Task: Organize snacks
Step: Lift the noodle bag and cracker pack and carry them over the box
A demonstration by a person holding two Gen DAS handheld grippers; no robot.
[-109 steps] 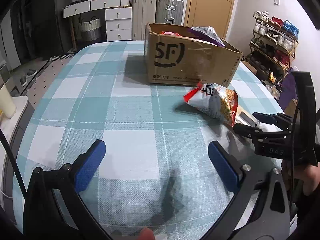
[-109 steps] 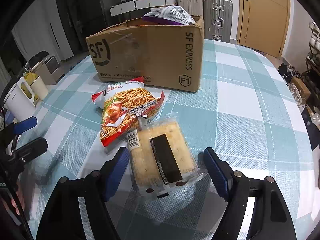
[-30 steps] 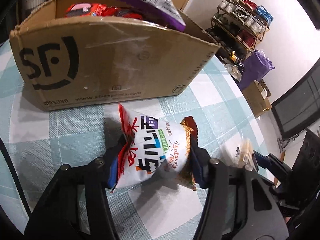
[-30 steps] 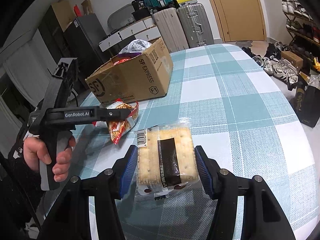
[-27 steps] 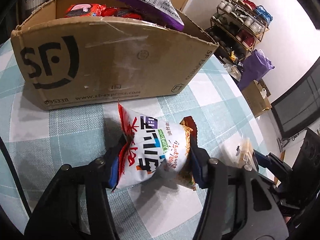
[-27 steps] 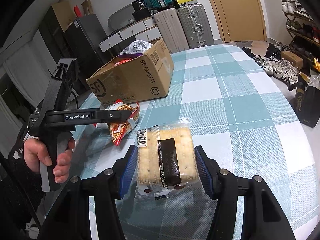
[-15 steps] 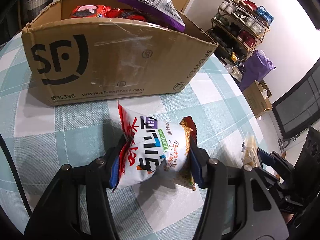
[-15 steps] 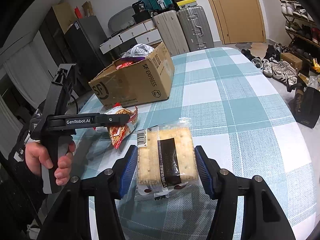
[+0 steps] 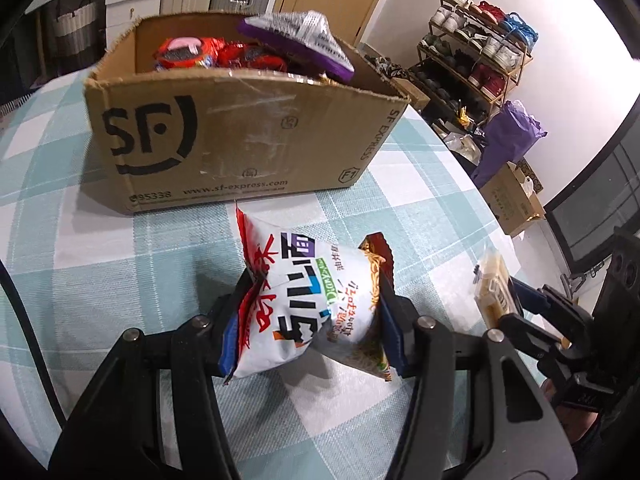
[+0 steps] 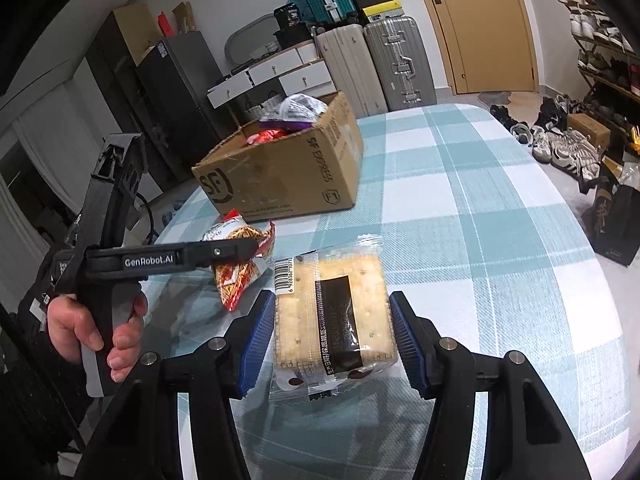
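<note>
A: What has the left gripper [image 9: 310, 320] got?

B: Its blue pads are pressed in on both sides of a white and red noodle snack bag [image 9: 304, 304], narrowed to the bag's width. The bag is lifted clear of the checked surface [image 9: 100, 272], in front of the cardboard box [image 9: 240, 140].

A: And the right gripper [image 10: 332, 332]?

B: Clamped on a clear-wrapped cracker pack [image 10: 332, 312] with a dark label band, pads against its two long edges, held above the surface. From the left wrist view the same pack shows edge-on at the far right.

A: What is in the box?

B: Red packets [image 9: 208, 52] and a purple and white bag [image 9: 304, 36] that sticks up over the rim. The front wall hides anything deeper.

A: Anything hard to read?

B: The snack bag's lower corners are tucked behind the gripper fingers, and the pack's small print is too fine. The person's hand [image 10: 92, 332] on the left gripper's handle is partly cut off by dark at the frame edge.
</note>
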